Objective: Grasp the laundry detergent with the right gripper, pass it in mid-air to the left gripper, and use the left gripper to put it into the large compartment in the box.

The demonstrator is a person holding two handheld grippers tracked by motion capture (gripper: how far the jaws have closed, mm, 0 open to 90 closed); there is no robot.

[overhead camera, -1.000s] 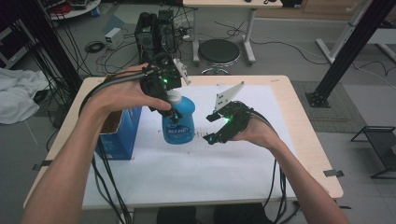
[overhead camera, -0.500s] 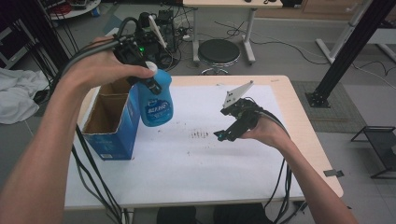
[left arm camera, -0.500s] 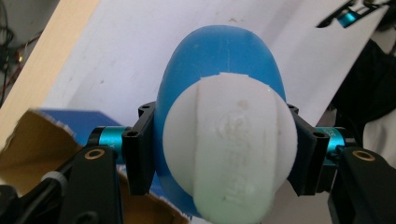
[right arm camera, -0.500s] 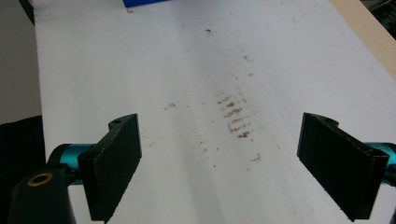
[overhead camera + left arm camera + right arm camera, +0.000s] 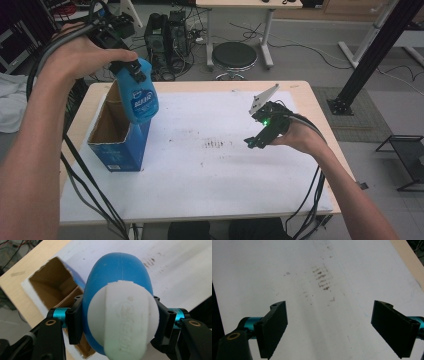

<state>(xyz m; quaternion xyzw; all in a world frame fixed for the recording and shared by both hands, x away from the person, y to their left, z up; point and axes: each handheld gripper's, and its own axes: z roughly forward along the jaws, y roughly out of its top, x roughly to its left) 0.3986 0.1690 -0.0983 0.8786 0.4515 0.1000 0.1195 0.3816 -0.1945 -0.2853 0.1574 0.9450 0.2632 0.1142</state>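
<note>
Blue plastic bottle [image 5: 141, 98] hangs over open cardboard box [image 5: 116, 134] | left gripper [image 5: 117, 322] clamped on its neck under white cap [image 5: 124, 321] | right gripper [image 5: 329, 325] released, empty, above table [image 5: 210, 165] | bottle looks stiff, smooth, maybe slippery; neck grip seems safest.

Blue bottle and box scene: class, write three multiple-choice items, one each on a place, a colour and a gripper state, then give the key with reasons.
1. Where is the blue bottle?
A. lying on the table
B. held above the open box
C. on the stool

2. What colour is the bottle's cap?
A. white
B. red
C. black

3. How is the right gripper?
A. shut on the bottle
B. shut on the box
C. open, nothing between its jaws

Key: B, the left gripper holds it over the box; A, the left gripper view shows white; C, its jaws stand wide over bare table.
</note>
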